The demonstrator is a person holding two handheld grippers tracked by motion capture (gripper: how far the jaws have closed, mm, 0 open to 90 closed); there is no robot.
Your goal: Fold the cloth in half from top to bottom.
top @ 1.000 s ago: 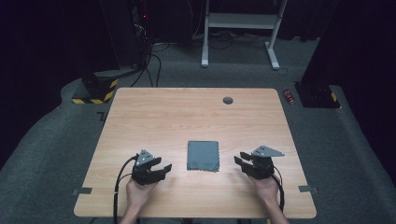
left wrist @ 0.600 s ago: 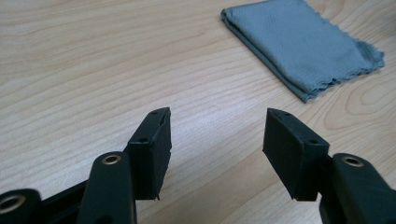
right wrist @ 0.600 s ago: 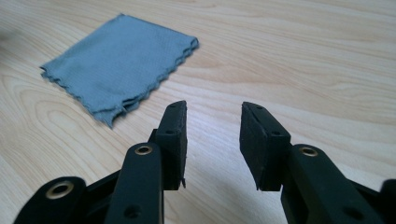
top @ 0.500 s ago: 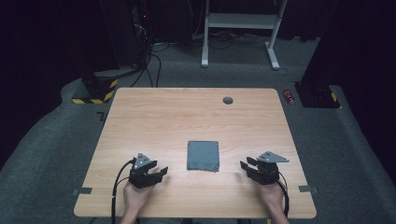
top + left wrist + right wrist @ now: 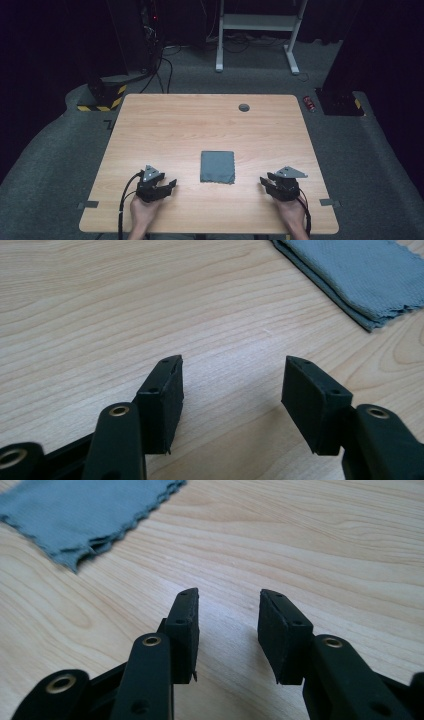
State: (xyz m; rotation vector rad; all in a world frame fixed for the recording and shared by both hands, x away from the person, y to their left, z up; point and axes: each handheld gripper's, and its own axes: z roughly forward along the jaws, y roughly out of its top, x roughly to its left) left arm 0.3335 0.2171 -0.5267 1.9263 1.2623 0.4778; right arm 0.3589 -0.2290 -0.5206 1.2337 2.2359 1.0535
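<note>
The worktop (image 5: 210,130) is a pale wood-grain rectangle with rounded corners, its long edges running left to right across the high view, standing on grey carpet (image 5: 60,165). Beyond its far edge a white metal frame (image 5: 255,30) stands on the carpet, and a small red can (image 5: 309,103) lies on the carpet off the far right corner.

The folded grey cloth (image 5: 217,167) lies flat on the worktop, a little nearer the near edge than the far one and about midway between the left and right edges. It is close to square, only slightly longer from near to far, so its long axis runs toward the far edge; its sides sit roughly parallel to the worktop's edges. Its folded layers show at the edge in the left gripper view (image 5: 360,275), and its frayed, wavy border shows in the right gripper view (image 5: 80,515).

The left gripper (image 5: 169,185) rests low over the worktop by the near edge, left of the cloth and apart from it, jaws apart with only bare wood between them. The right gripper (image 5: 265,183) sits by the near edge, right of the cloth and apart from it, jaws likewise apart on nothing, set a little closer together.

A small dark round disc (image 5: 244,107) sits near the far edge, right of centre.
</note>
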